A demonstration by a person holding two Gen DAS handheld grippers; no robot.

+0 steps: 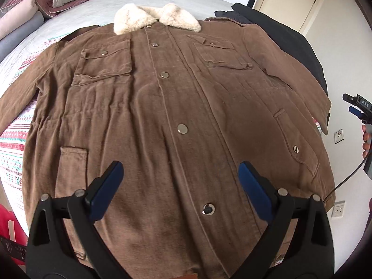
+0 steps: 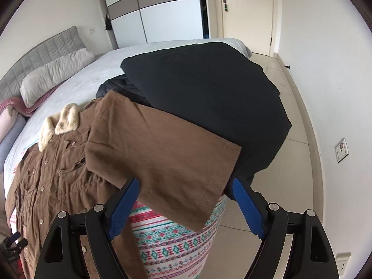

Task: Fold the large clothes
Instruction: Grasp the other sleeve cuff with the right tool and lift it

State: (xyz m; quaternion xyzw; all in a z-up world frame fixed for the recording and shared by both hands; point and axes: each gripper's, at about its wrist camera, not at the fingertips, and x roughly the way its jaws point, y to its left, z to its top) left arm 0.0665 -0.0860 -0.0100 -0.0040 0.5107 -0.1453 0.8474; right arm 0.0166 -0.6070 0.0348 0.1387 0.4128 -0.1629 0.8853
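Note:
A large brown coat [image 1: 172, 107] with a cream fur collar [image 1: 155, 18] lies flat, front up and snapped shut, on the bed. My left gripper [image 1: 180, 174] is open above the coat's lower front near the hem. My right gripper [image 2: 186, 190] is open just in front of the cuff of the coat's right sleeve [image 2: 167, 155], which lies spread out toward the bed's edge. The right gripper also shows at the right edge of the left wrist view [image 1: 357, 107]. The coat's body shows at the left of the right wrist view [image 2: 53, 181].
A patterned blanket [image 2: 176, 239] covers the bed under the coat. A dark folded garment pile [image 2: 209, 93] lies beside the sleeve. Pillows [image 2: 53, 74] sit at the headboard. The tiled floor [image 2: 290, 121], wall and door are to the right.

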